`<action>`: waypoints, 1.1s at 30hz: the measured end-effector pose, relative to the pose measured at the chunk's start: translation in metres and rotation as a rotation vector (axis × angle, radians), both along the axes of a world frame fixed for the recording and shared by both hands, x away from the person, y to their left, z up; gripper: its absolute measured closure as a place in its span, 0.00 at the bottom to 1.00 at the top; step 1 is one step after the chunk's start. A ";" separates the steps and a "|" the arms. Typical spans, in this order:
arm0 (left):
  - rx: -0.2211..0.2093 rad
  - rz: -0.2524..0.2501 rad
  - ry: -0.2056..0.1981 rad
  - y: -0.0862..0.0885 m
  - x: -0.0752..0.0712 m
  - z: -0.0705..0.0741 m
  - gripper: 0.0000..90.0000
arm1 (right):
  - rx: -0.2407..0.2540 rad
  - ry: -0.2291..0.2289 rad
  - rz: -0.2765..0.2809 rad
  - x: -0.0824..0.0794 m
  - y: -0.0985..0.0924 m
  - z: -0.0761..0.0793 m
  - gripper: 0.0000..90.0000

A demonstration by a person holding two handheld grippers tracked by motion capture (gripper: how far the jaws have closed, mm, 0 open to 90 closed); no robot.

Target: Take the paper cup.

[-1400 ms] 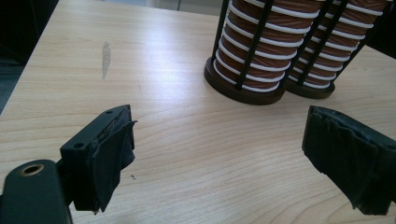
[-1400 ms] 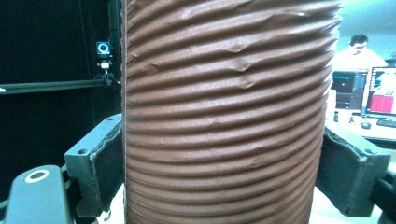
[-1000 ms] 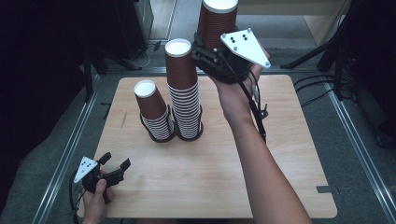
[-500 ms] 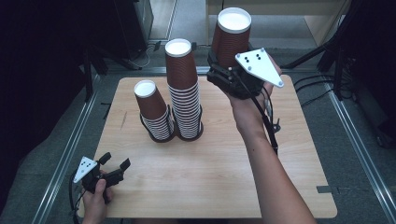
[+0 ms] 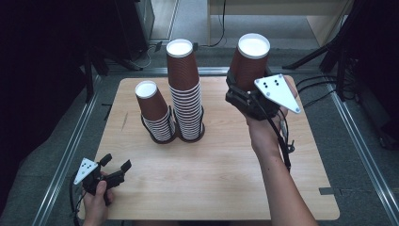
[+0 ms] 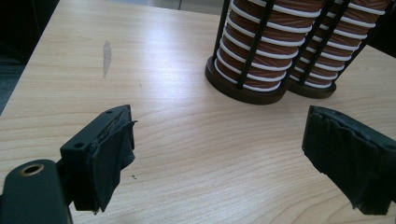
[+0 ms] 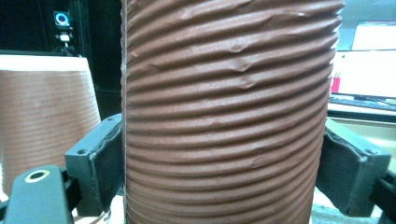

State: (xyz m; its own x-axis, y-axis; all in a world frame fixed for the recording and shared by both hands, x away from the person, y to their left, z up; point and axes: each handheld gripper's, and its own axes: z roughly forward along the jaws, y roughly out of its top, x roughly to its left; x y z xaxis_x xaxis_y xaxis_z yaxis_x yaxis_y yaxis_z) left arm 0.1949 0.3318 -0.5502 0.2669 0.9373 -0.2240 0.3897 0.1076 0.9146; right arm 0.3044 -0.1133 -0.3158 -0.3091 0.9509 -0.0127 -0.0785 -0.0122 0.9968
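My right gripper (image 5: 241, 94) is shut on a brown ribbed paper cup (image 5: 249, 61), held upside down above the table's right half; the cup (image 7: 229, 112) sits squeezed between both pads (image 7: 109, 163). Two stacks of upturned brown cups stand in black wire holders: a tall stack (image 5: 186, 94) and a shorter stack (image 5: 155, 113) to its left. Down at the front left corner, my left gripper (image 5: 115, 167) rests open on the wood, nothing between its pads (image 6: 112, 154), facing the holders' bases (image 6: 247, 91).
The wooden table (image 5: 211, 174) has metal rails along both sides. Black stand legs and cables lie on the floor behind and to the right. The tall stack's top cup (image 7: 46, 116) stands left of the held cup.
My right hand has carried the cup down and to the right, away from the tall stack. The left gripper has stayed put.
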 end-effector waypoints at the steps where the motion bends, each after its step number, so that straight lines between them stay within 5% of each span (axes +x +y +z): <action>1: 0.000 0.001 0.001 0.000 0.000 0.000 0.10 | -0.010 -0.004 -0.003 -0.002 -0.002 -0.004 0.15; 12: -0.003 0.007 0.001 0.001 0.000 0.000 0.10 | -0.029 0.013 -0.008 -0.019 -0.021 -0.034 0.15; 25: -0.003 0.026 0.002 0.001 -0.002 0.000 0.10 | -0.063 0.072 -0.060 -0.039 -0.057 -0.088 0.15; 33: 0.053 0.035 0.008 -0.004 0.000 0.001 0.10 | -0.049 0.142 -0.070 -0.051 -0.069 -0.133 0.15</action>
State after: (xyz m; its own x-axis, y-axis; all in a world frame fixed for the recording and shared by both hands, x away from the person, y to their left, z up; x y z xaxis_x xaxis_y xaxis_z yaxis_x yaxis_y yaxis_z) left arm 0.1952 0.3277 -0.5492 0.2317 0.9568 -0.1758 0.3941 0.0729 0.9162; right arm 0.2536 -0.1822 -0.4491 -0.2446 0.9694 -0.0205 0.0640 0.0372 0.9973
